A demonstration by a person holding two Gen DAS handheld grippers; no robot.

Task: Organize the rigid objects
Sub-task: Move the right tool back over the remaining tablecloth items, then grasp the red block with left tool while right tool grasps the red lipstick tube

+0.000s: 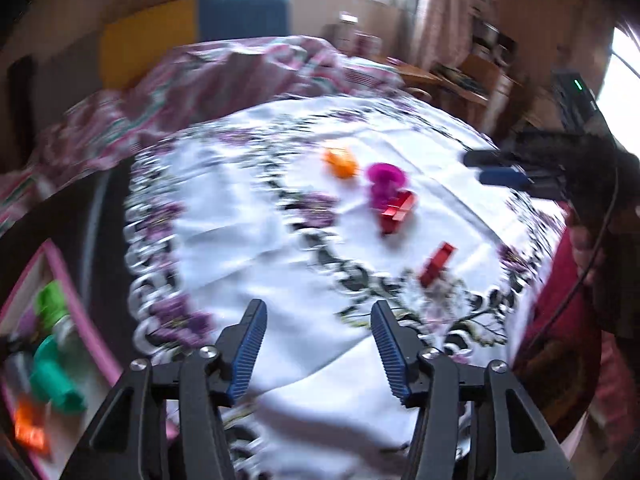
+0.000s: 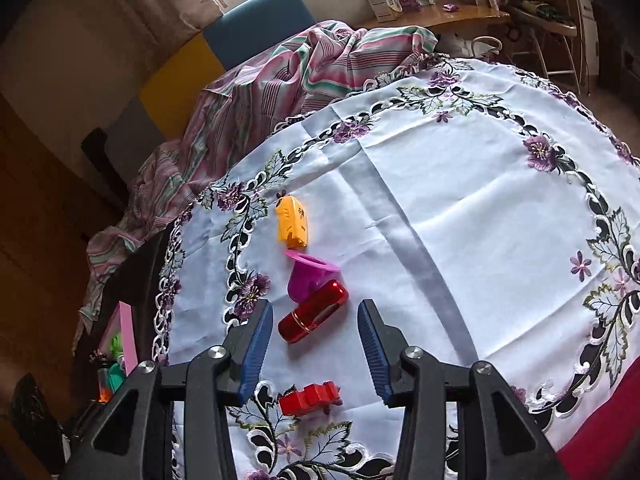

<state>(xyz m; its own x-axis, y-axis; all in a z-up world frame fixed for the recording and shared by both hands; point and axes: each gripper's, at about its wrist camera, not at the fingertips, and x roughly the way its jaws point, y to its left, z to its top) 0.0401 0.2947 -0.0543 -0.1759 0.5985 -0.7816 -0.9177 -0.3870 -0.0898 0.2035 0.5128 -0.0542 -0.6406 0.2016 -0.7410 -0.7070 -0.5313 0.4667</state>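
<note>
The left wrist view is motion-blurred; items in the pink box (image 1: 60, 264), perhaps bottles, stay unidentifiable, box cut off.
</note>
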